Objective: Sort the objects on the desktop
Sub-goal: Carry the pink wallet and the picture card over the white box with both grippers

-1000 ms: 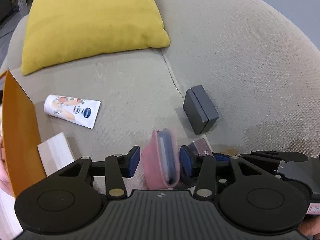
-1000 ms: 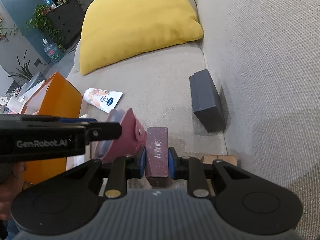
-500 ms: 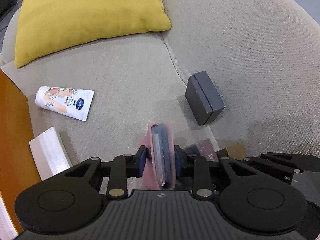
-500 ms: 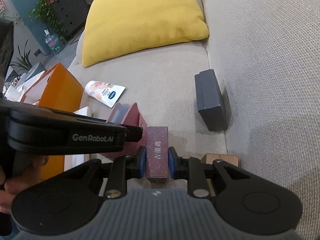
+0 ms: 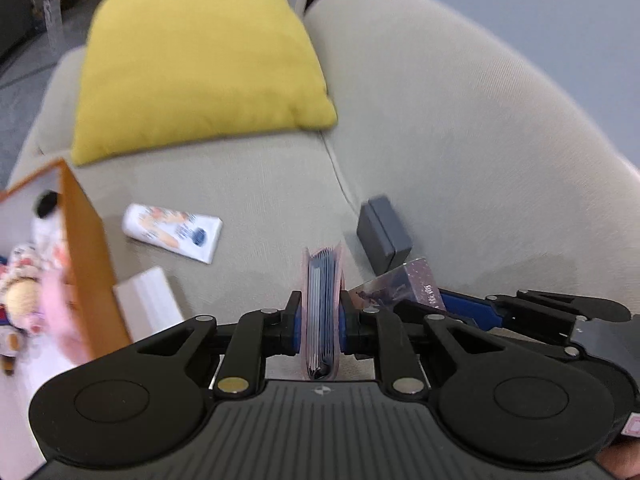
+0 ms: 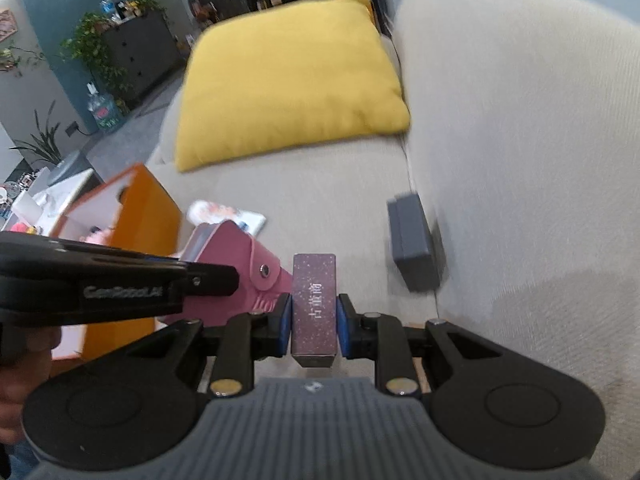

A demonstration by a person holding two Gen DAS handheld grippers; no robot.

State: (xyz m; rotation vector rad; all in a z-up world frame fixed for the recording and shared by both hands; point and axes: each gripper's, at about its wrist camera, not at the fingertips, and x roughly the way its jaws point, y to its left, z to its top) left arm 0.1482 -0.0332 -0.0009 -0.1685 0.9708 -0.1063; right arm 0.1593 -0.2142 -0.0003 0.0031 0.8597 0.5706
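Pink card wallet (image 5: 322, 308) sits edge-up between the left gripper's (image 5: 320, 330) fingers, pinched on both flat sides — dark card sleeves show inside, and it's held above the sofa seat (image 5: 256, 196). In the right wrist view the same wallet (image 6: 236, 264) shows its snap flap, just left of the purple box. Right gripper (image 6: 313, 322) is clamped on a purple speckled box (image 6: 314, 306) w/ pale characters on top, blue pads pressed to both long sides, box pointing fwd. Wallet & box are close side by side, touching or not — can't tell.

Farther out on the seat: dark grey box (image 6: 412, 240) lying by the seam w/ the sofa backrest (image 6: 520, 140), and a white cream tube (image 5: 172, 232) w/ a blue logo lying flat to the left. Nearer the left gripper, a white block (image 5: 146, 300) beside an open orange bag (image 5: 88, 256), soft blurred items inside. Yellow cushion (image 5: 200, 68) lies at the far end of the seat.
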